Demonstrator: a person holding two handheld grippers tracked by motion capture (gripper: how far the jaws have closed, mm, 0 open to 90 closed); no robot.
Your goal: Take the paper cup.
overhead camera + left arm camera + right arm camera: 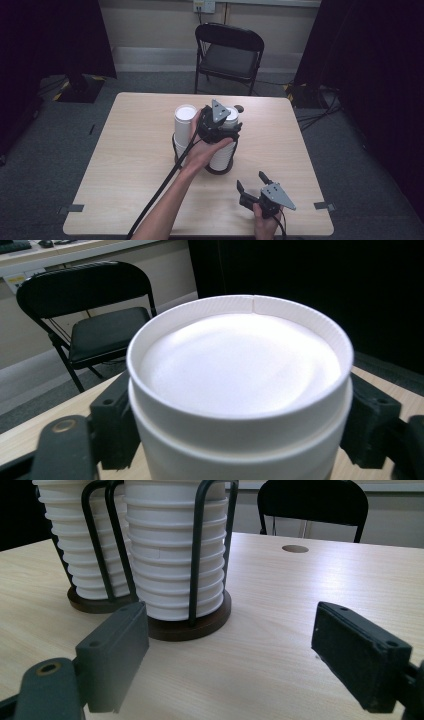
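Left gripper (220, 122): over the right cup stack (223, 150), jaws closed on the top cup (240, 370), one pad pressed to each side just under its rim. That cup sits bottom-up at the top of the stack, its round base facing up.

Right gripper (254, 184): near the table's front edge, right of centre, jaws wide apart, nothing between them. In the right gripper view they frame bare wood (280, 645) short of the racks.

Stacks: two, of white cups nested upside down, side by side at mid-table. Left stack (184, 127) just beside the right one, their bases touching or nearly so. Each stands in a rack of black wire uprights (196, 555) on a dark round base (200, 625).

Table (130, 165): light wood, rounded corners. Wide bare surface to the left of the stacks and to the right, and a strip in front where the right gripper is. A small round hole (295, 548) lies near the far edge, behind the stacks.

Surroundings: black folding chair (229, 52) beyond the far edge, apart from the table; grey floor on all sides; dark curtains to left and right.
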